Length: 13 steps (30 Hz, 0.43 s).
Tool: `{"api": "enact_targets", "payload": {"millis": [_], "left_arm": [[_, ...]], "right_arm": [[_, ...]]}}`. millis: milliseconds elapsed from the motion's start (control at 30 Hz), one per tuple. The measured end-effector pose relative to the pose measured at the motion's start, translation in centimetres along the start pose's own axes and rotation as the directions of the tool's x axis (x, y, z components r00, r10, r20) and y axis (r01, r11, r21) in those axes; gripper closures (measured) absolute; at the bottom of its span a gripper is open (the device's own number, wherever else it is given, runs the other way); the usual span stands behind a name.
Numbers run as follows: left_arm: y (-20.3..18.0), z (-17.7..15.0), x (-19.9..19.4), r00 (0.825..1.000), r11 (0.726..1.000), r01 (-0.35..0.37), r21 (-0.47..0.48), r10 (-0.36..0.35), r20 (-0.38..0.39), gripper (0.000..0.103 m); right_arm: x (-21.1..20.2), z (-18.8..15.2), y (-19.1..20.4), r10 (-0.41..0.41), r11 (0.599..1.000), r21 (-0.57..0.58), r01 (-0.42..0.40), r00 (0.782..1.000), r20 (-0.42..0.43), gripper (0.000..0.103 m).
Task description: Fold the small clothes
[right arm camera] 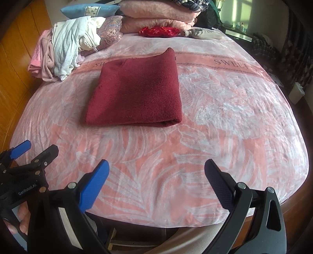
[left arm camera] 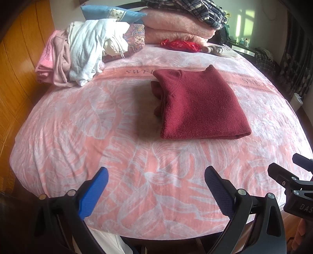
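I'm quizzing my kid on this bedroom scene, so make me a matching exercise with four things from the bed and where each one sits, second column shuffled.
Things:
1. dark red sweater
2. blue pillow
3. shiny red pouch
4. pile of pale clothes

Places:
A. far left corner of the bed
B. folded, middle of the bed
C. at the foot of the pink blanket stack
D. at the far end, behind the pale clothes

Pairs: 1-B, 2-D, 3-C, 4-A

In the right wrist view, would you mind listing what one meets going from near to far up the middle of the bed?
Right hand-held gripper → bare pink bedspread → folded dark red sweater → red shiny bundle → stacked pink blankets.
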<state>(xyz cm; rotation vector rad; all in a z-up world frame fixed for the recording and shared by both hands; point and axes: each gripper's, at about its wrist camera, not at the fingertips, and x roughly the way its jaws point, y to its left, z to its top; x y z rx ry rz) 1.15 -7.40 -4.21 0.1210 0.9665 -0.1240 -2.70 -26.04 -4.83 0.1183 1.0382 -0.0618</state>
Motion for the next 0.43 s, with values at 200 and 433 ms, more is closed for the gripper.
{"api": "enact_targets", "payload": {"millis": [200,433], "left_arm": [[-0.08,-0.02,-0.05,1.000,1.000,0.001,0.000,-0.001,-0.001,0.004],[-0.02,0.16,-0.12,1.000,1.000,-0.001,0.007,0.001,0.002,0.004]], "right_arm": [[-0.08,-0.03,0.44,0.004,1.000,-0.009,-0.004,1.000,0.002,0.006],[-0.14,0.04,0.20,0.006,1.000,-0.005,-0.006,1.000,0.004,0.006]]}}
